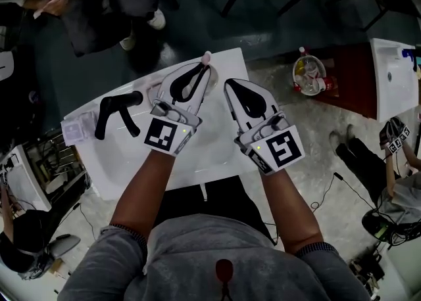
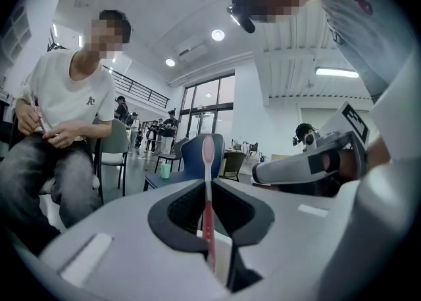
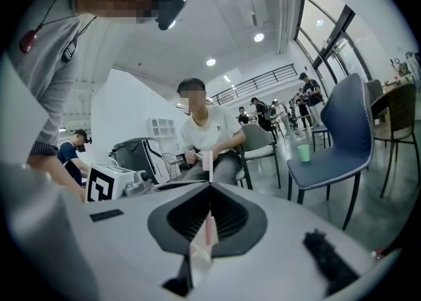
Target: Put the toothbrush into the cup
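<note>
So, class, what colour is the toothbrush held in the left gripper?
The toothbrush is pink; the left gripper view shows it best.

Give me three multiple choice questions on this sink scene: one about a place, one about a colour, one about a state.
1. In the head view, where is the black tap?
A. left of the left gripper
B. right of it
C. hidden under it

2. What colour is the toothbrush?
A. green
B. pink
C. black

3. How do the left gripper's tongs stand?
A. wide apart and empty
B. shut on the toothbrush
C. shut on the tap

Key:
1 A: the tap is at the left end of the sink, beyond the left gripper.
2 B: its stem and head show pink in the left gripper view.
3 B: the tongs pinch the stem, and the head sticks out past them.
</note>
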A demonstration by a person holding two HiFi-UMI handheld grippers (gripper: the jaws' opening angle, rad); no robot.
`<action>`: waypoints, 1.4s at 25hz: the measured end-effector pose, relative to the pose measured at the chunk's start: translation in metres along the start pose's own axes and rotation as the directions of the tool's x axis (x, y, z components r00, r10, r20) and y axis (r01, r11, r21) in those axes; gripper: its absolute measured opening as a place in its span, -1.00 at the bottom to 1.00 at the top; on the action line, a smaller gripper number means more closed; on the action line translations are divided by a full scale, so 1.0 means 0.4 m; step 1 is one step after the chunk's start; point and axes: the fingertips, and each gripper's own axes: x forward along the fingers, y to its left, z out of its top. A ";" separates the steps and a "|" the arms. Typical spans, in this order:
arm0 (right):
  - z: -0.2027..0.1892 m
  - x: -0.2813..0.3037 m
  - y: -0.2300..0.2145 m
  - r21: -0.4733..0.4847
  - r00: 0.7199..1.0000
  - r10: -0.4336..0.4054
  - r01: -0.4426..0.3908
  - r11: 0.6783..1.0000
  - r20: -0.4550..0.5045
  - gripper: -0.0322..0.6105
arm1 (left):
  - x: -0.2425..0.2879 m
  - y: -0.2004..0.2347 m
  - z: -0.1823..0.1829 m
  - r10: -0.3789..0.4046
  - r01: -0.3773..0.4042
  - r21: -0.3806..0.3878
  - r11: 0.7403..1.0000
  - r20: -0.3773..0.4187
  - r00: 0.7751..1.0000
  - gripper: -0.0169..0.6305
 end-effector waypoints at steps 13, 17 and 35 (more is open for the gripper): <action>-0.015 0.009 0.002 0.039 0.999 0.022 -0.023 0.999 0.030 -0.88 | -0.003 -0.005 -0.090 0.018 -0.015 0.031 0.999 -0.123 0.992 -0.82; -0.016 0.007 0.006 0.045 0.999 0.021 -0.022 0.999 0.028 -0.88 | -0.008 -0.001 -0.107 0.027 -0.023 0.032 0.999 -0.136 0.990 -0.80; 0.015 -0.020 0.049 -0.019 0.999 0.034 -0.034 0.999 0.011 -0.88 | -0.081 -0.018 -0.022 0.006 -0.004 0.011 1.000 -0.091 0.996 -0.92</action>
